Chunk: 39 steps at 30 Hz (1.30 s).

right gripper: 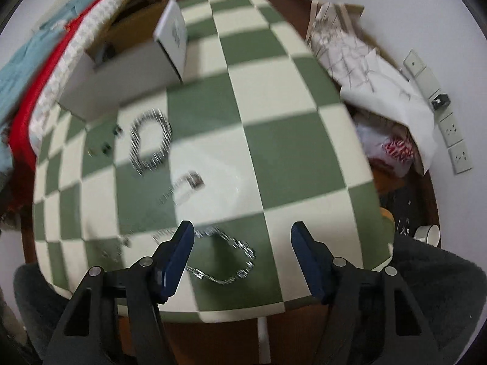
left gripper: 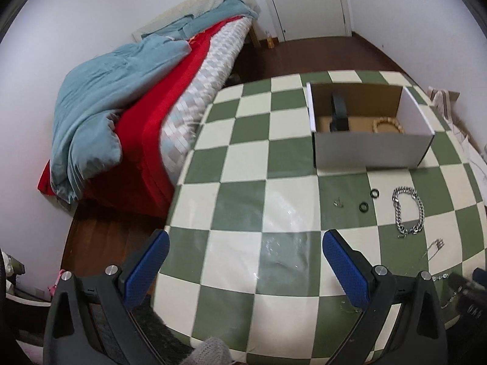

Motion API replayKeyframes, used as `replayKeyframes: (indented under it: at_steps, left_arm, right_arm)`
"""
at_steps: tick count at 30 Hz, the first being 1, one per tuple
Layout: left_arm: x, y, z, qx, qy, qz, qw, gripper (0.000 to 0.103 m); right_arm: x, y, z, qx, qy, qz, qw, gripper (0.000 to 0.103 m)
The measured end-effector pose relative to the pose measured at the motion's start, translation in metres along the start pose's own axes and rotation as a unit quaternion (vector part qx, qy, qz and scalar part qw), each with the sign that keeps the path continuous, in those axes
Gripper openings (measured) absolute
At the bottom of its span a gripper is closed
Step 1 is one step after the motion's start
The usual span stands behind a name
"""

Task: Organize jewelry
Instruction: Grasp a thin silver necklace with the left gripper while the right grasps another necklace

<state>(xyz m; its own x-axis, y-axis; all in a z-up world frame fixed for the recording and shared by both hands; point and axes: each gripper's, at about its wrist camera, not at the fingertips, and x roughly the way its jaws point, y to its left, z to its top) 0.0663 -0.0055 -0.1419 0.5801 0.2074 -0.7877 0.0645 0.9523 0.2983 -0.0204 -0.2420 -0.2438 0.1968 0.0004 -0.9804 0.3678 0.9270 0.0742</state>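
A green-and-cream checked table (left gripper: 243,200) carries an open white cardboard box (left gripper: 371,149) that holds a beaded bracelet (left gripper: 388,126) and a dark upright object (left gripper: 338,112). In front of the box lie a thick silver chain bracelet (left gripper: 408,211), two small black rings (left gripper: 369,199) and a tiny earring (left gripper: 338,203). My left gripper (left gripper: 245,251) hangs open over bare table, with nothing between its blue pads. In the right wrist view my right gripper (right gripper: 242,243) is open above a thin silver chain (right gripper: 225,258), which lies looped on the table between the fingers. The thick chain (right gripper: 150,141) and the box (right gripper: 121,70) show blurred further back.
A bed (left gripper: 146,97) with blue and red bedding stands left of the table. Crumpled paper (right gripper: 374,70) and a plastic bag (right gripper: 392,149) lie off the table's right edge, near wall sockets (right gripper: 450,130). A white cup (right gripper: 427,235) sits on the floor. A door (left gripper: 304,0) is behind.
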Motion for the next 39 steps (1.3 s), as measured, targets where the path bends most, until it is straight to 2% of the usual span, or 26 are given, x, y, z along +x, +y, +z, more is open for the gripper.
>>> replayKeyframes:
  at_steps: [1,3,4,5,7,11,14,19,23,26,31,32,39]
  left_arm:
    - [0.002,-0.004,-0.001,0.002,0.004,-0.002,1.0,0.103]
    - [0.005,-0.011,-0.004,0.009,0.01,-0.004,0.9999,0.103]
    - [0.006,-0.015,-0.004,0.014,0.012,-0.005,0.9998,0.103]
    - [0.007,-0.021,-0.005,0.022,0.012,-0.006,0.9997,0.103]
    - [0.005,-0.033,-0.005,0.036,0.011,-0.01,0.9992,0.103]
    - [0.003,-0.063,-0.002,0.069,0.01,-0.035,0.997,0.103]
    - [0.005,-0.093,0.0,0.091,0.016,-0.072,0.9931,0.103]
    - [0.004,-0.147,-0.007,0.132,0.033,-0.138,0.981,0.102]
    - [0.005,-0.179,-0.013,0.167,0.036,-0.155,0.973,0.1]
    - [0.005,-0.194,-0.018,0.189,0.037,-0.16,0.9682,0.079]
    - [0.008,-0.202,-0.019,0.196,0.038,-0.198,0.9597,0.026]
    - [0.009,-0.203,-0.018,0.195,0.042,-0.203,0.9587,0.009]
    - [-0.002,-0.179,-0.01,0.165,0.031,-0.213,0.9626,0.008]
  right_arm:
    - [0.006,0.002,-0.003,-0.013,0.007,0.0,1.0,0.055]
    - [0.007,0.009,-0.007,-0.044,-0.002,-0.024,0.999,0.045]
    - [0.006,0.014,-0.009,-0.059,-0.011,-0.033,0.998,0.034]
    - [0.004,0.014,-0.009,-0.062,-0.017,-0.031,0.997,0.009]
    - [0.002,0.01,-0.006,-0.056,-0.023,-0.025,0.998,0.003]
    - [-0.003,-0.019,0.01,-0.012,-0.039,-0.008,0.999,0.002]
    - [-0.007,-0.037,0.017,0.008,-0.047,-0.003,0.999,0.002]
    - [-0.003,-0.055,0.022,0.035,-0.045,0.007,0.998,0.002]
    - [-0.001,-0.058,0.021,0.047,-0.045,0.016,0.998,0.002]
    - [0.004,-0.067,0.022,0.051,-0.046,0.018,0.998,0.002]
    - [0.007,-0.075,0.024,0.057,-0.046,0.022,0.997,0.002]
    - [0.007,-0.075,0.024,0.057,-0.046,0.022,0.997,0.002]
    - [-0.007,-0.074,0.024,0.06,-0.061,0.035,0.996,0.002]
